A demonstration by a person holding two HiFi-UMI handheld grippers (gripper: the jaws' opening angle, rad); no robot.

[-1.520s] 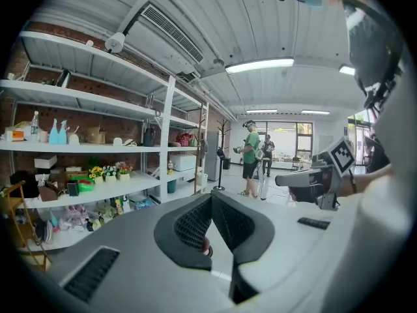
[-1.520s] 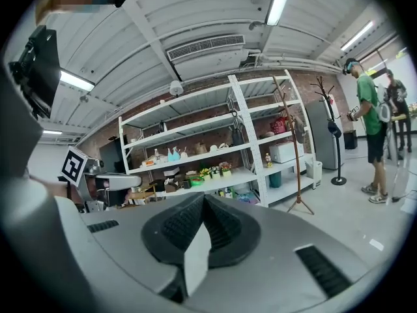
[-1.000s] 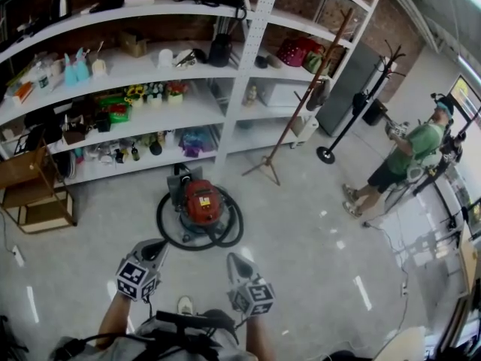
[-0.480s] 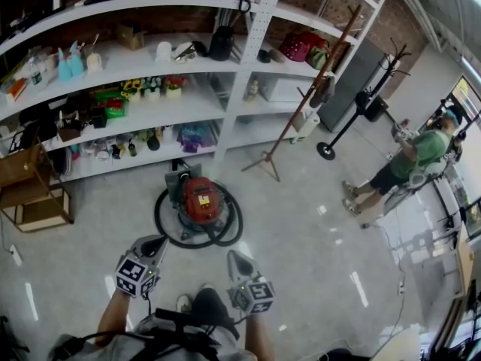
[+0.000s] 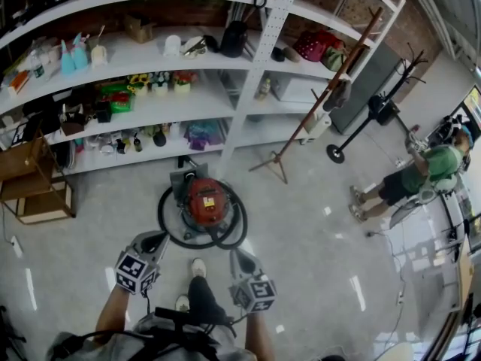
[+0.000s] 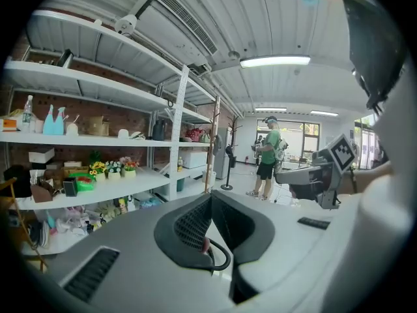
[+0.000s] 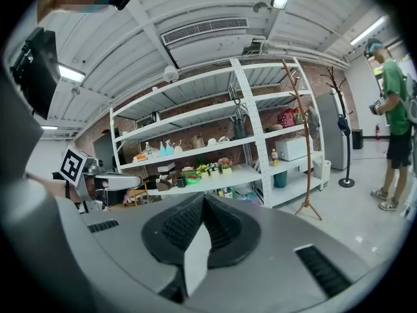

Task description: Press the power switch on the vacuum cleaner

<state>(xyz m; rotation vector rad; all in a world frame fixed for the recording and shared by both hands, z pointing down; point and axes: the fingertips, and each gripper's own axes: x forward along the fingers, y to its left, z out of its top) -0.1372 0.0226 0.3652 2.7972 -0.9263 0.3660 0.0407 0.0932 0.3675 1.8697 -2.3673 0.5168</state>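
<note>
The vacuum cleaner stands on the floor in front of the shelves, a red drum with a grey back part and a black hose coiled round it. I cannot make out its power switch. My left gripper hangs just short of the hose's near left side, jaws shut and empty. My right gripper is near the hose's right side, also shut and empty. In the left gripper view the jaws meet, with a sliver of red and hose below. The right gripper view shows its jaws closed, pointing at the shelves.
White shelving full of small goods runs behind the vacuum. A wooden crate sits at left. A wooden pole stand and a black coat stand are at right. Another person stands far right. My shoe is between the grippers.
I have stepped closer to the vacuum: a foot has come forward between the grippers, and both grippers now sit nearer the hose. Both stay shut.
</note>
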